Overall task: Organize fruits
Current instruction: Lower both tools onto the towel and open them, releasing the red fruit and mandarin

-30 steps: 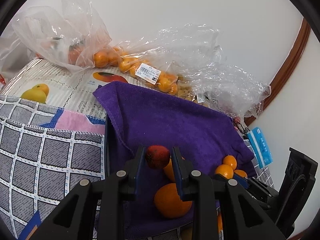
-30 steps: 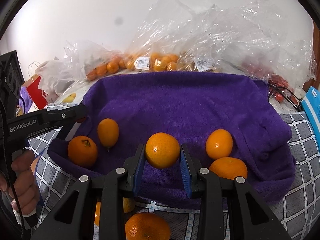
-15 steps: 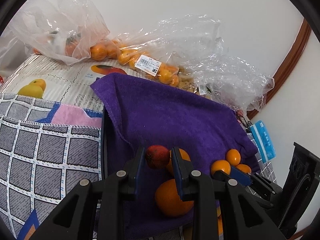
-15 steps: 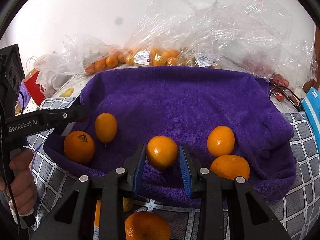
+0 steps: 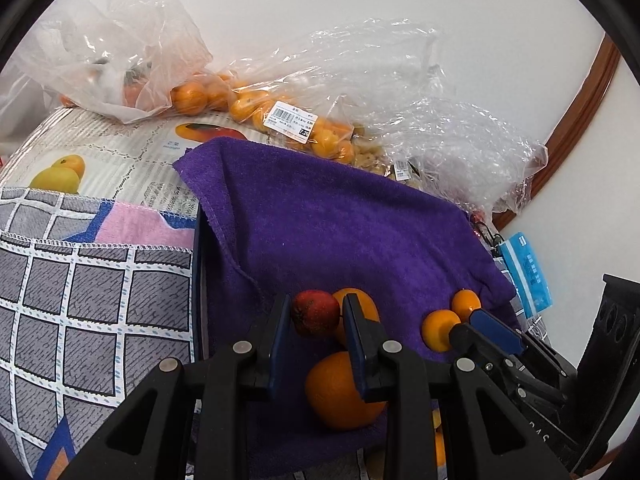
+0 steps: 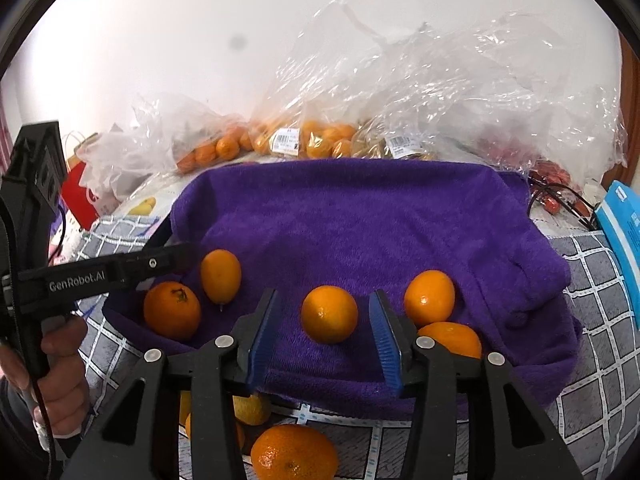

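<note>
Left wrist view: the left tongs (image 5: 316, 316) pinch a small red fruit (image 5: 315, 313) between their blue pads, held above a purple towel (image 5: 320, 232) draped over a dark tray. Because the fruit is round and gripped only at its sides, it could slip out and roll among the oranges below, one large orange (image 5: 340, 390) lying directly under the jaws. The right tongs (image 5: 486, 330) reach in from the right edge, near two small oranges (image 5: 438, 329), so the two tools could knock together.

Right wrist view: the right tongs (image 6: 324, 328) are spreading, their pads clear of a mandarin (image 6: 329, 313) that now rests on the towel between them. The soft cloth sags toward the near edge, so the freed fruit may roll forward off the tray. More oranges (image 6: 429, 298) sit just to the right, others at the left beside the left tongs, gripped by a hand (image 6: 60, 376). Loose fruit (image 6: 294, 452) lies on the checked cloth (image 6: 592, 380) below. Clear plastic bags of citrus (image 6: 320, 140) crowd the back, against the wall.
</note>
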`<move>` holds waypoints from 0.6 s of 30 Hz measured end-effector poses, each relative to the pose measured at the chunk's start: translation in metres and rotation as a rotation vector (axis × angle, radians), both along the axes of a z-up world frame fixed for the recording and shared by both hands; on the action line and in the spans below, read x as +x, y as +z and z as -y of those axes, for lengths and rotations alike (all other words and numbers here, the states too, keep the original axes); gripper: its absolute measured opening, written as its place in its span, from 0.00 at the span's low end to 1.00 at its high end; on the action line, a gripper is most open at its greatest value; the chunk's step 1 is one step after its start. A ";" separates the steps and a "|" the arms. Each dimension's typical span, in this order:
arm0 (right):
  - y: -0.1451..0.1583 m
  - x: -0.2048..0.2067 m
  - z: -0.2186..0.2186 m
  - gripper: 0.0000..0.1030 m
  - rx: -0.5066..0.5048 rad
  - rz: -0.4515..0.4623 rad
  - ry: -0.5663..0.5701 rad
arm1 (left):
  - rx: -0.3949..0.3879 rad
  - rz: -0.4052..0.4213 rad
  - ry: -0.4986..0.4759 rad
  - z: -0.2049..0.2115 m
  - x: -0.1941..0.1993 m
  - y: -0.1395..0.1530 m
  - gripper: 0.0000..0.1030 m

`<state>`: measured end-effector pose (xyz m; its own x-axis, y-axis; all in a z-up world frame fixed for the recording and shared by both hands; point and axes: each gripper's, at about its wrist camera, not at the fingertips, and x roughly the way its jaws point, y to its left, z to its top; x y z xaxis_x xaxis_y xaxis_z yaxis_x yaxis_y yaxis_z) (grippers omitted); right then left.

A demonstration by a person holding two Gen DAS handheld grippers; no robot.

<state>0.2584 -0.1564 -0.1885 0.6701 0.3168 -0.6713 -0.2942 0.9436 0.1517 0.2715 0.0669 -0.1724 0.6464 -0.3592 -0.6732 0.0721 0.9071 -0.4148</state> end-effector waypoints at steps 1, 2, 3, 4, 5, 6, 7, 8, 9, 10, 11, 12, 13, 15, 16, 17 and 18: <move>0.000 0.000 0.001 0.45 0.003 0.003 -0.005 | 0.000 0.000 0.000 0.000 0.000 0.000 0.25; 0.000 0.000 0.002 0.45 0.005 0.004 -0.011 | 0.001 0.000 0.000 0.000 0.000 0.000 0.25; 0.000 0.001 0.002 0.45 0.006 0.003 -0.015 | 0.001 0.001 -0.001 0.000 0.000 0.000 0.25; -0.001 0.001 0.003 0.45 0.007 0.002 -0.018 | 0.002 0.001 -0.002 0.001 0.000 0.000 0.25; -0.001 0.001 0.003 0.45 0.007 0.002 -0.021 | 0.004 0.001 -0.003 0.002 0.000 0.000 0.25; -0.001 0.001 0.003 0.45 0.008 0.003 -0.025 | 0.007 0.001 -0.005 0.002 0.000 0.001 0.25; -0.001 0.001 0.003 0.45 0.008 0.005 -0.029 | 0.010 0.002 -0.007 0.003 -0.001 0.001 0.26; -0.002 0.001 0.003 0.45 0.008 0.007 -0.034 | 0.010 0.003 -0.011 0.004 -0.001 0.001 0.27; -0.002 0.001 0.003 0.45 0.007 0.008 -0.039 | 0.006 0.003 -0.017 0.004 -0.001 0.001 0.28; -0.002 0.002 0.004 0.45 0.008 0.010 -0.044 | 0.003 0.006 -0.020 0.004 -0.001 0.002 0.29; -0.003 0.002 0.005 0.46 0.007 0.011 -0.052 | 0.001 0.007 -0.023 0.004 -0.001 0.002 0.30; -0.003 0.002 0.005 0.46 0.005 0.012 -0.056 | -0.001 0.008 -0.027 0.005 -0.001 0.002 0.31; -0.003 0.003 0.006 0.46 0.003 0.014 -0.064 | -0.003 0.007 -0.032 0.005 -0.001 0.002 0.33; -0.004 0.003 0.007 0.46 0.000 0.013 -0.073 | -0.002 0.007 -0.039 0.006 -0.002 0.003 0.35; -0.004 0.004 0.007 0.46 -0.003 0.012 -0.076 | -0.002 0.009 -0.042 0.007 -0.002 0.003 0.39; -0.004 0.004 0.007 0.46 -0.007 0.012 -0.081 | 0.000 0.012 -0.045 0.008 -0.003 0.004 0.41; -0.004 0.005 0.008 0.46 -0.008 0.012 -0.083 | 0.002 0.018 -0.046 0.008 -0.003 0.005 0.45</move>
<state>0.2629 -0.1643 -0.1930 0.7019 0.2550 -0.6651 -0.2170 0.9659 0.1414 0.2683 0.0586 -0.1675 0.6413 -0.3871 -0.6625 0.1211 0.9036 -0.4108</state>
